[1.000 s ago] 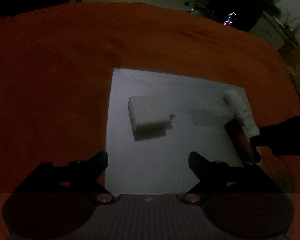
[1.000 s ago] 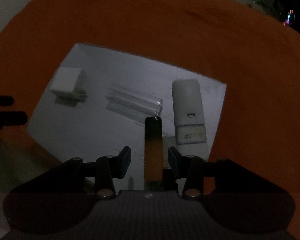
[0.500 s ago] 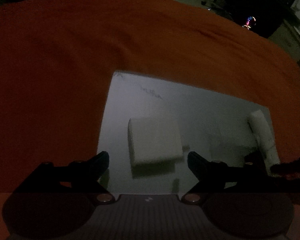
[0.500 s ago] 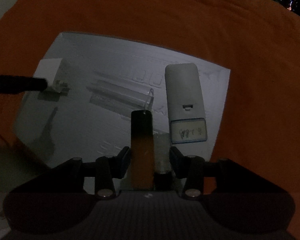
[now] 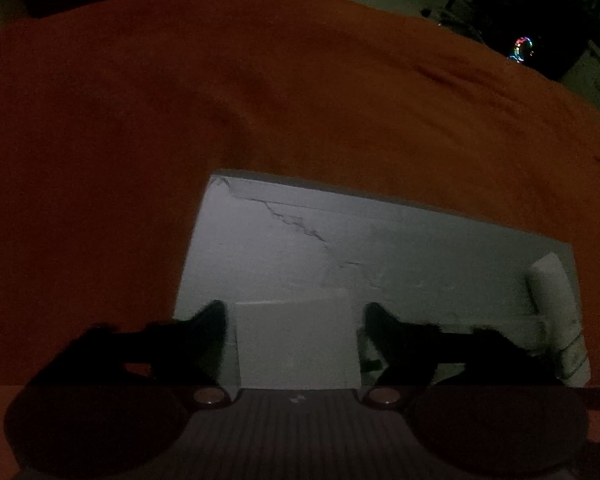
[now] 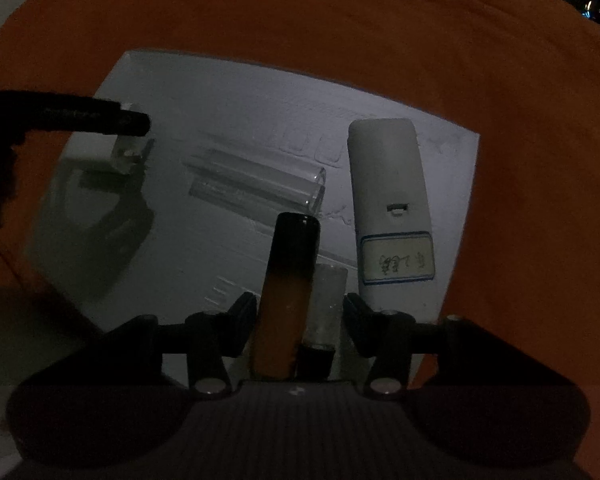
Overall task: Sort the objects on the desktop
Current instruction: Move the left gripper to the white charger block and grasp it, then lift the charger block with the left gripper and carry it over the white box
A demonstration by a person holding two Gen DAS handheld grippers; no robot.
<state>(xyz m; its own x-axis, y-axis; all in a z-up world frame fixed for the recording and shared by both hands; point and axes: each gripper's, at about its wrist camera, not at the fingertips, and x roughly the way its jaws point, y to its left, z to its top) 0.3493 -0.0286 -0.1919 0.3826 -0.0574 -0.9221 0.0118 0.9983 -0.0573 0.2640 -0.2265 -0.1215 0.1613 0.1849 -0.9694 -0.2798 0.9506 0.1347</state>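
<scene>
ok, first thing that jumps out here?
The white board glowing on the dim orange cloth. The left gripper straddles a white block; the right gripper flanks an orange-and-black stick, beside a labelled white device.

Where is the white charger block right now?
In the left wrist view, the white charger block sits on the white board, between the open left gripper jaws, near the board's left edge.

You're working in dim light; both fisheye views bow hard at the rims. White board (image 6: 228,248) catches most light; left gripper's shadow falls at eight o'clock.
</scene>
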